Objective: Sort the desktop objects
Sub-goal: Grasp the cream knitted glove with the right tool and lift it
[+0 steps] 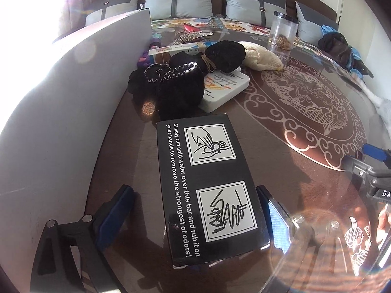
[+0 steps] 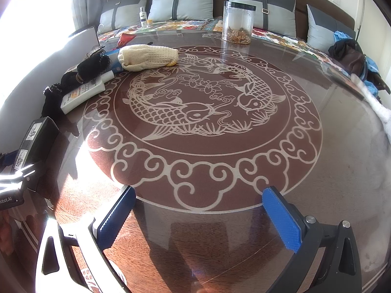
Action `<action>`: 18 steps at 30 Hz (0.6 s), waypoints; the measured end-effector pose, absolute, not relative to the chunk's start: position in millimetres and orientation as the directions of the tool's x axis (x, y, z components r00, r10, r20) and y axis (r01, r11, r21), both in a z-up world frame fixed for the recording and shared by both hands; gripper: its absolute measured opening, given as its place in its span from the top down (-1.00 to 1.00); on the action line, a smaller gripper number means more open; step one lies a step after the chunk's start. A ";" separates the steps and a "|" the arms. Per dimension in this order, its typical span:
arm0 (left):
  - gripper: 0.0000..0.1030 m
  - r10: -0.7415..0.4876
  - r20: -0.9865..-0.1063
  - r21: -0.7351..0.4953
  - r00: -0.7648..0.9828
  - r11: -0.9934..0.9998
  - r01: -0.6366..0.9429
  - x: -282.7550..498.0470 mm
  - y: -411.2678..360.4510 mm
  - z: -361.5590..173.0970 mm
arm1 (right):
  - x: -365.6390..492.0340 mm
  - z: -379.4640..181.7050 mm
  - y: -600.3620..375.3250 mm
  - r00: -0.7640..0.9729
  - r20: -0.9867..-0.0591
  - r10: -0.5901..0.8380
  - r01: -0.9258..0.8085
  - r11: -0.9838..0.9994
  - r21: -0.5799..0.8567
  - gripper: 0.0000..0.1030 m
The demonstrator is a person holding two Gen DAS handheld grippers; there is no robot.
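A black box (image 1: pixel 207 190) with white printed instructions lies on the glass table between the fingers of my left gripper (image 1: pixel 195 210). The jaws stand open on both sides of it, with a gap on the left side. The box also shows at the left edge of the right wrist view (image 2: pixel 36 144). Beyond it lie a black knitted bundle (image 1: pixel 195 73), a white sunscreen bottle (image 1: pixel 224 88) and a cream knitted mitt (image 1: pixel 259 56). My right gripper (image 2: pixel 199 214) is open and empty above the table's near edge.
A grey upright panel (image 1: pixel 73 97) stands along the left. A clear jar (image 2: pixel 238 22) stands at the table's far side. A flat boxed item (image 1: pixel 176 48) and a beaded piece (image 1: pixel 193 36) lie behind the bundle. Cushions and dark bags (image 2: pixel 352 56) lie beyond the table.
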State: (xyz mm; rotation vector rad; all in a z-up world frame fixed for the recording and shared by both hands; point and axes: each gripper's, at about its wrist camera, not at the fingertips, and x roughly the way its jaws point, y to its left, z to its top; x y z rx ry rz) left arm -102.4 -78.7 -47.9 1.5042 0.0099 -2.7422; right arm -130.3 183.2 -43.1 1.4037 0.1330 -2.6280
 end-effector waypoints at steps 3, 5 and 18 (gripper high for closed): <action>-0.97 -0.008 -0.849 0.002 -0.529 -1.000 0.012 -103.9 -78.9 -48.1 | -168.3 -25.3 176.1 -0.561 -0.814 -0.150 0.243 -0.970 0.011 -1.00; -0.99 -0.002 -0.848 0.003 -0.530 -1.000 -0.001 -104.5 -79.2 -48.6 | -206.9 -7.1 156.9 -0.578 -0.798 -0.170 0.306 -0.952 -0.019 -1.00; -1.00 0.028 -0.850 -0.004 -0.527 -0.999 -0.046 -109.6 -84.1 -49.3 | -349.8 -14.8 73.3 -0.454 -0.824 -0.340 0.414 -0.899 0.142 -0.43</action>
